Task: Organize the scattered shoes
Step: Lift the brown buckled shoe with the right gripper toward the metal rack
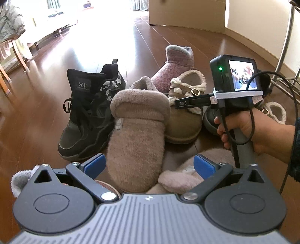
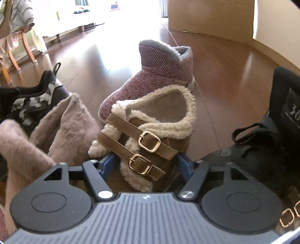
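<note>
A heap of shoes lies on the dark wood floor. My left gripper is open, its blue pads either side of the toe of a pink fuzzy slipper; the right pad stands clear of it. Left of the slipper is a black 361 sneaker. My right gripper, held by a hand, has its pads against both sides of a brown fleece-lined buckle shoe, which rests on the floor. Behind it stands a purple boot slipper.
A second black sneaker is right of the right gripper; a second buckle shoe lies behind the hand. Another pink slipper lies under the left gripper. Cardboard box at the back, chair legs left, metal rack right.
</note>
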A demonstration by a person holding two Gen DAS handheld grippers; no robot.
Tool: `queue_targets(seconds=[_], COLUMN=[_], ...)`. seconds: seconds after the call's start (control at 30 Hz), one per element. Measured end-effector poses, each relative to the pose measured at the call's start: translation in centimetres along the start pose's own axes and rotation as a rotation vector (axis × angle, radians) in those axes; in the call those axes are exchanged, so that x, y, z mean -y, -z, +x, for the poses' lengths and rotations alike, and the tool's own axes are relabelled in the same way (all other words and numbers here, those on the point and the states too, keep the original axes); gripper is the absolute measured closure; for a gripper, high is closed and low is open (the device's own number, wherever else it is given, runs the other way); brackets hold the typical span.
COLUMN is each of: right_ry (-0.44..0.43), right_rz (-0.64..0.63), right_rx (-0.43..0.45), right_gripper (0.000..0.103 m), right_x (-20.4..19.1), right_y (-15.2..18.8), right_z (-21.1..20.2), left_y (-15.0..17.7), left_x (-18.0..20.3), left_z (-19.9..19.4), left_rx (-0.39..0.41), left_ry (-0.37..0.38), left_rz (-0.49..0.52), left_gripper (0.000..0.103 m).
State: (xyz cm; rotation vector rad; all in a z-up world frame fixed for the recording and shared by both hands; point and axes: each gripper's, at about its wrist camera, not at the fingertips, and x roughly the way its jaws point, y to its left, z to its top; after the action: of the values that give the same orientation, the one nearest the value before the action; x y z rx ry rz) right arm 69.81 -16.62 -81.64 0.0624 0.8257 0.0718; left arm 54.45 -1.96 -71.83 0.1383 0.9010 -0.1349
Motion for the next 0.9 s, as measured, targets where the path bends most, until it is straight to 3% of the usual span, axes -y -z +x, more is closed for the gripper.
queue_targets(seconds=[0.13,0.33,0.57,0.7,0.77,0.9], right_ry=[-0.029,-0.134,-0.274,-0.310,-0.300,-0.205], right_rz=[-0.014,0.040,0.034,0.013,0.008,-0.029], right_rx=[-0.005,-0.039,0.106,0.138,0.129,0.056], right_gripper=[0.068,0.074,0.076,0.076,0.076,0.076], right_x=[0.8,2.9,4.8,8.9,11.0,15.3], right_y=[-0.4,-1.0,-3.0,0.1,2.3,9.3], right_z=[-0.4,-2.2,-10.4,-18.8,-22.2,-28.7], left_y=[0.1,0.1,0.0,-0.1,-0.5,0.3], left_x=[-0.2,-0.2,0.0,0.2,1.7,6.3], left_z=[0.0,-1.6,-4.6,-6.0,-6.9,-7.5], left_rx=[0.002,0.024,0.068,0.087,0.082,0.059], left_ry=[-0.012,-0.017,-0.003,0.005,0.050,0.150], left_rz=[0.001,-0.012,-0.032,-0.040,-0.011,0.102], left_gripper=[0.002,0.002,0.002,0.002,0.002,0.002])
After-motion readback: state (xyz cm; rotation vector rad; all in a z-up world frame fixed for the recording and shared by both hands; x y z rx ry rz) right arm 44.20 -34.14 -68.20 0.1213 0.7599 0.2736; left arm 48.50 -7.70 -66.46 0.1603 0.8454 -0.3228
